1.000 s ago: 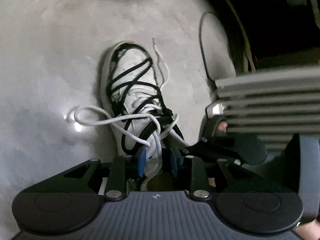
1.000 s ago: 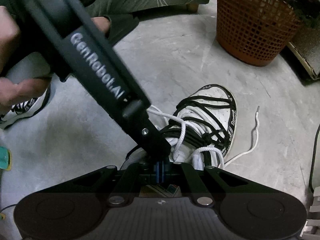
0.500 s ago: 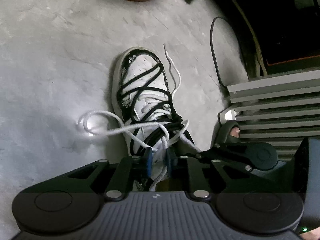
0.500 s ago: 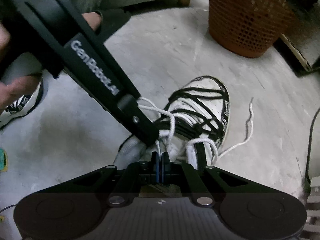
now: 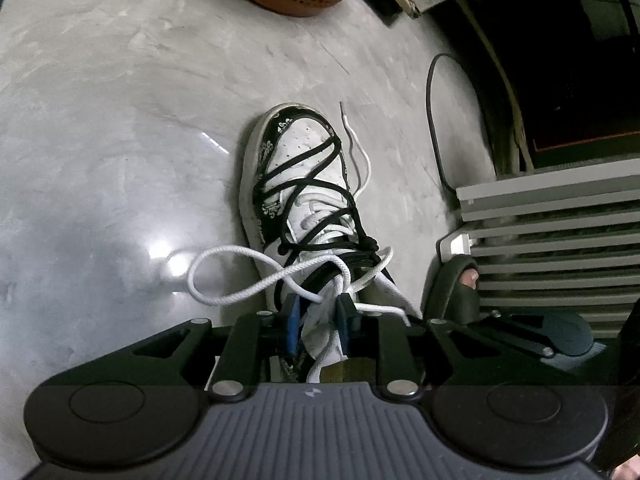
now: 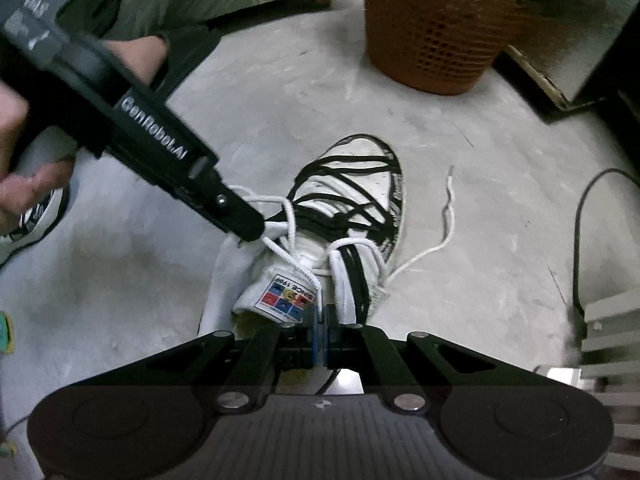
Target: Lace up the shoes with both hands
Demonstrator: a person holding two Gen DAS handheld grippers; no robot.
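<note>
**Both grippers at the shoe's tongue**

A white shoe [image 5: 308,184] with black trim stands on the grey floor [image 5: 100,140], toe pointing toward an orange basket [image 6: 436,36]. Black cord [image 5: 304,160] criss-crosses its upper.

The left gripper [image 5: 318,314] is partly open, its blue-padded fingers either side of the tongue top, with white lace [image 5: 248,286] strands running between them; no firm pinch shows. A lace loop lies on the floor left of the shoe. One free lace end [image 6: 448,216] trails on the floor right of the toe.

The right gripper [image 6: 321,330] is closed or nearly so, just behind the labelled tongue [image 6: 290,294]; whether it pinches a lace I cannot tell. From this view the left gripper's finger tip touches the laces at the collar.

A black cable [image 5: 434,120] lies beyond the shoe.
</note>
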